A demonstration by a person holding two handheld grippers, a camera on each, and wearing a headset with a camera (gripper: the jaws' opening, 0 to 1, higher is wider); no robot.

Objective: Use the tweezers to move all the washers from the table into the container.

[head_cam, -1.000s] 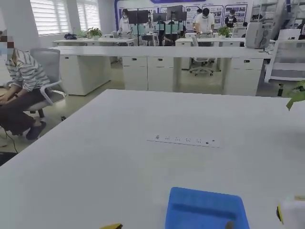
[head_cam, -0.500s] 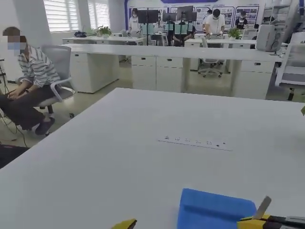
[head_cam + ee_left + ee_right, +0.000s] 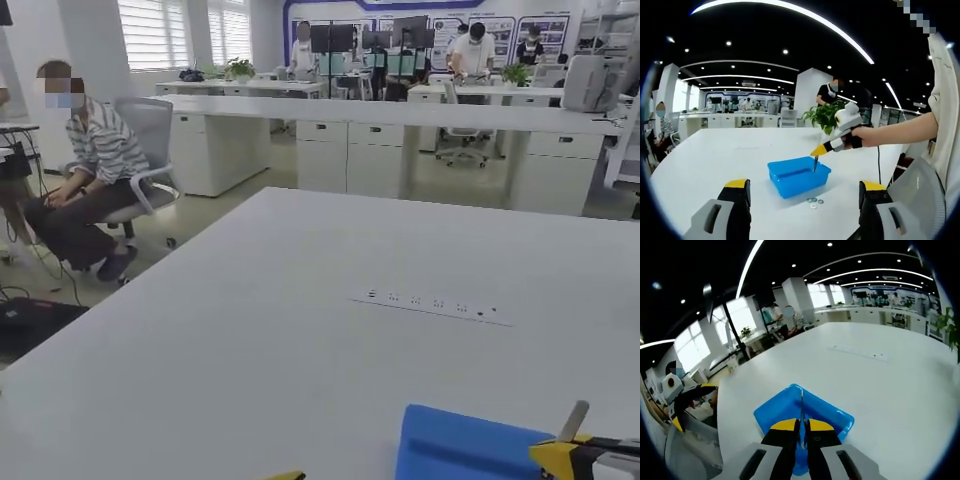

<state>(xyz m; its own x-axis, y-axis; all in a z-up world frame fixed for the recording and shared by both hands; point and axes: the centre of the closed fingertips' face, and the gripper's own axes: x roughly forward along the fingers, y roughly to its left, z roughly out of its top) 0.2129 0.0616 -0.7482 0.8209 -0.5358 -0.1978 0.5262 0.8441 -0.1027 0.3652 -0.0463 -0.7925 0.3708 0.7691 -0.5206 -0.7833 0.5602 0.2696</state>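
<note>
White workbench (image 3: 250, 330): tweezers (image 3: 801, 410), clamped in the right gripper (image 3: 801, 426), are held tips-down over the blue container (image 3: 790, 186), presumably so a washer drops inside. Washers (image 3: 813, 201) lie just beside the container. The left gripper (image 3: 804, 185) is spread, unladen.

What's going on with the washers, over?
Left gripper open. Right gripper shut on tweezers, tips down in blue container. A few washers on table beside it. Nothing blocking.

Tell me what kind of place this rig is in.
Probably an open-plan office or lab workspace: long rows of white desks, a swivel chair with a person seated in it, and monitors at the far benches.
</note>
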